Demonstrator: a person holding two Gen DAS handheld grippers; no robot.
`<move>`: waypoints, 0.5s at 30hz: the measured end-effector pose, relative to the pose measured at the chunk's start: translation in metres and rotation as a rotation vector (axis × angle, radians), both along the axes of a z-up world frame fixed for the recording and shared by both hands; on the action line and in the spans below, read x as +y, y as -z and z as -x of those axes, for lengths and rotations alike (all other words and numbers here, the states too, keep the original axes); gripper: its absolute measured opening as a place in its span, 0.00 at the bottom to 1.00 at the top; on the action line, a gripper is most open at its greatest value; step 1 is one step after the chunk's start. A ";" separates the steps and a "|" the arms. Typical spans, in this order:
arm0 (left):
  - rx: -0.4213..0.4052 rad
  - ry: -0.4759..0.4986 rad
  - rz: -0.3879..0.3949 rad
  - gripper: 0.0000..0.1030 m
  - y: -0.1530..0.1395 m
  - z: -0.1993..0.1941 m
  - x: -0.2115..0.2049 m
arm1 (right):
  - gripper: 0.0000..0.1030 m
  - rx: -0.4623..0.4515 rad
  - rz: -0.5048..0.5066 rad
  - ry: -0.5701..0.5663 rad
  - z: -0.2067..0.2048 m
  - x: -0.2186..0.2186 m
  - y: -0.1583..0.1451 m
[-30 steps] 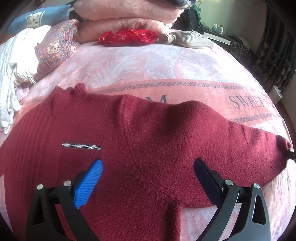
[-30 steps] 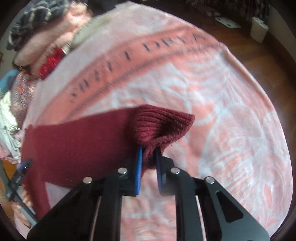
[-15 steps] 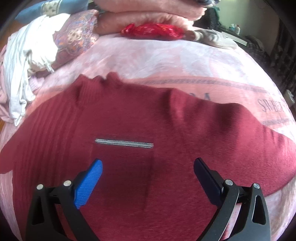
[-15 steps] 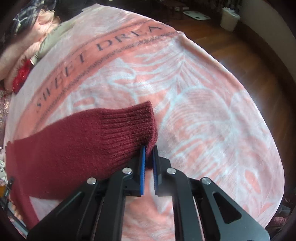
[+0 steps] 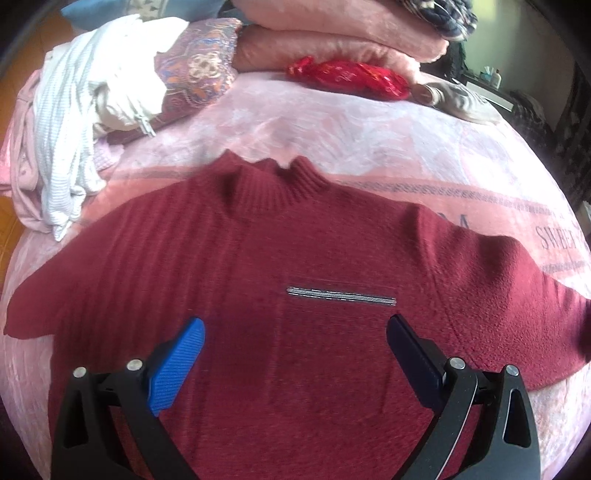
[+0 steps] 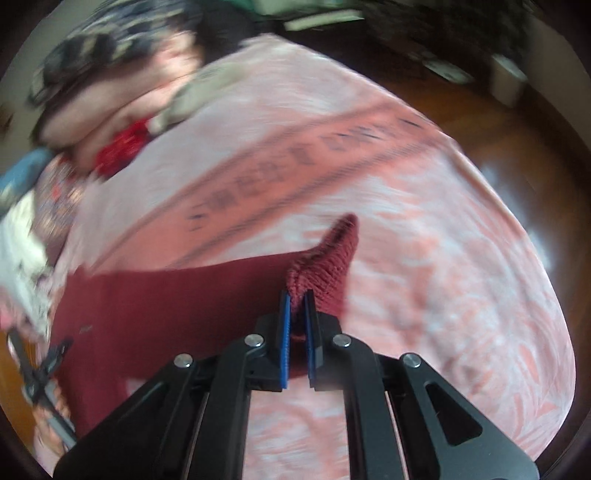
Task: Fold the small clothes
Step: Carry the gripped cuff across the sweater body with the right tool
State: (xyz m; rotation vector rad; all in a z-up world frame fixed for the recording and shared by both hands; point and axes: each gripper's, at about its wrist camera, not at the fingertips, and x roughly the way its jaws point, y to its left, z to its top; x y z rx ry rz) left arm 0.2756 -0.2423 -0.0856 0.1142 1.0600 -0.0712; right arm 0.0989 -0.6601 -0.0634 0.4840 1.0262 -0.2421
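Left gripper point(image 5: 295, 343) hangs over the sweater point(image 5: 258, 295) with its jaws spread wide, holding nothing. Right gripper point(image 6: 296, 306) is clamped on the ribbed cuff point(image 6: 325, 266) of the right sleeve. Sweater lies front up on the pink blanket point(image 5: 369, 140), collar point(image 5: 269, 184) at the far side; piled bedding point(image 5: 332, 33) beyond.

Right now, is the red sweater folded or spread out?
Spread out. The sweater lies flat on the blanket, collar and both shoulders showing. Only its cuff is lifted, pinched in the right gripper.
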 end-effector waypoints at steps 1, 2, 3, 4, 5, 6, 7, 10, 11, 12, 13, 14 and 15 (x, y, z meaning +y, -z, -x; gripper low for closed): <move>-0.003 -0.005 0.000 0.96 -0.002 -0.001 0.006 | 0.06 0.000 0.010 -0.046 -0.009 0.018 -0.002; -0.005 -0.009 0.000 0.96 -0.004 -0.001 0.011 | 0.06 0.002 0.020 -0.089 -0.018 0.035 -0.003; -0.006 -0.012 0.000 0.96 -0.005 -0.001 0.015 | 0.06 0.008 0.034 -0.139 -0.028 0.057 -0.002; -0.006 -0.018 -0.002 0.96 -0.005 -0.002 0.020 | 0.06 0.014 0.043 -0.176 -0.037 0.074 -0.001; -0.003 -0.024 -0.001 0.96 -0.006 -0.002 0.026 | 0.06 0.025 0.052 -0.221 -0.045 0.094 0.003; -0.001 -0.028 -0.001 0.96 -0.006 -0.003 0.031 | 0.06 0.041 0.062 -0.268 -0.054 0.115 0.008; 0.005 -0.035 0.001 0.96 -0.005 -0.005 0.037 | 0.06 0.052 0.068 -0.299 -0.059 0.130 0.012; 0.018 -0.050 0.007 0.96 -0.002 -0.008 0.052 | 0.06 0.064 0.084 -0.412 -0.076 0.187 0.020; 0.020 -0.052 0.008 0.96 -0.001 -0.009 0.056 | 0.06 0.064 0.091 -0.443 -0.082 0.203 0.020; 0.024 -0.054 0.009 0.96 0.001 -0.010 0.061 | 0.06 0.056 0.092 -0.481 -0.088 0.222 0.020; 0.026 -0.054 0.010 0.96 0.002 -0.010 0.064 | 0.06 0.050 0.082 -0.505 -0.092 0.231 0.020; 0.028 -0.053 0.011 0.96 0.003 -0.011 0.068 | 0.06 0.036 0.063 -0.538 -0.097 0.247 0.018; 0.031 -0.054 0.013 0.96 0.004 -0.012 0.072 | 0.06 0.022 0.052 -0.572 -0.101 0.263 0.017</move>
